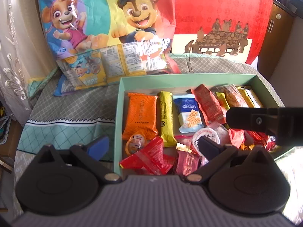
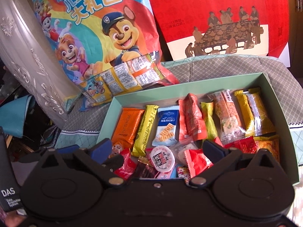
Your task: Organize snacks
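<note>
A mint-green box [image 1: 185, 79] [image 2: 189, 87] lies open on the cloth, holding several wrapped snacks. Along its back row lie an orange packet [image 1: 140, 117] [image 2: 126, 126], a yellow bar [image 1: 166, 117] [image 2: 145, 128] and a blue-and-white cracker pack [image 1: 189, 113] [image 2: 166, 128]. Red wrappers and a round white cup [image 1: 206, 134] [image 2: 162, 158] fill the front. My left gripper [image 1: 153, 147] hovers open over the box's front left corner, holding nothing. My right gripper [image 2: 157, 149] hangs open above the front snacks, also holding nothing. One of its black fingers [image 1: 255, 119] reaches in from the right in the left wrist view.
A cartoon-dog gift bag [image 1: 106, 19] [image 2: 98, 34] and a red cake box [image 1: 217, 19] [image 2: 217, 19] stand behind the green box. Small yellow packets [image 1: 113, 62] lie in front of the bag. A pale curtain [image 1: 15, 56] hangs at the left. A grey patterned tablecloth [image 1: 66, 109] covers the table.
</note>
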A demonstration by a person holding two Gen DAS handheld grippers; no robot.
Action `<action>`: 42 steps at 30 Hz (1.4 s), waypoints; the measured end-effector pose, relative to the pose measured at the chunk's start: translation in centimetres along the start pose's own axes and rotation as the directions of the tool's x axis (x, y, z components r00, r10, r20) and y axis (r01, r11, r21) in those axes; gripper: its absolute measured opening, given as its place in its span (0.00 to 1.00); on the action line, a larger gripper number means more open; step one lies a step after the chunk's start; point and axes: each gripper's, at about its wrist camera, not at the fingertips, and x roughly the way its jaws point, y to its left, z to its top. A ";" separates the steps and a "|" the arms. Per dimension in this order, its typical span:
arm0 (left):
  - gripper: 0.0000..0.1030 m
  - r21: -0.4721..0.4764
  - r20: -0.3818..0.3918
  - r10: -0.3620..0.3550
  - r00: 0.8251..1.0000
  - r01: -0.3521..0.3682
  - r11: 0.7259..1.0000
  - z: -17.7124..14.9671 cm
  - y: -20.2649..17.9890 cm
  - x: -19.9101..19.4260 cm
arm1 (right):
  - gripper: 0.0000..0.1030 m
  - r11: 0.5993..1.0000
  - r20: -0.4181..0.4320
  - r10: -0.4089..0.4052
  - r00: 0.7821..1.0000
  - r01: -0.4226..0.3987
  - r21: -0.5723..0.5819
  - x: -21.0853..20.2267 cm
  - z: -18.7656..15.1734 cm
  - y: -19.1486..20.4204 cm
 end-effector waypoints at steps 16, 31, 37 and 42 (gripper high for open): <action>1.00 -0.051 0.068 -0.006 0.998 0.009 0.999 -4.2 1.5 -7.5 | 1.00 0.995 0.041 -0.085 0.996 0.087 -0.058 -8.0 -4.7 -0.5; 1.00 -0.110 0.000 0.017 1.000 -0.017 0.994 -9.3 2.7 -6.9 | 1.00 0.957 -0.031 -0.273 0.962 0.267 -0.116 -7.7 -10.5 -1.5; 1.00 -0.097 -0.007 0.027 1.000 -0.027 0.995 -9.6 2.4 -6.5 | 1.00 0.953 -0.060 -0.274 0.960 0.263 -0.153 -7.1 -11.5 -1.0; 1.00 -0.090 -0.005 0.026 1.000 -0.026 0.996 -9.7 2.2 -6.6 | 1.00 0.953 -0.065 -0.278 0.958 0.266 -0.145 -7.1 -11.7 -1.0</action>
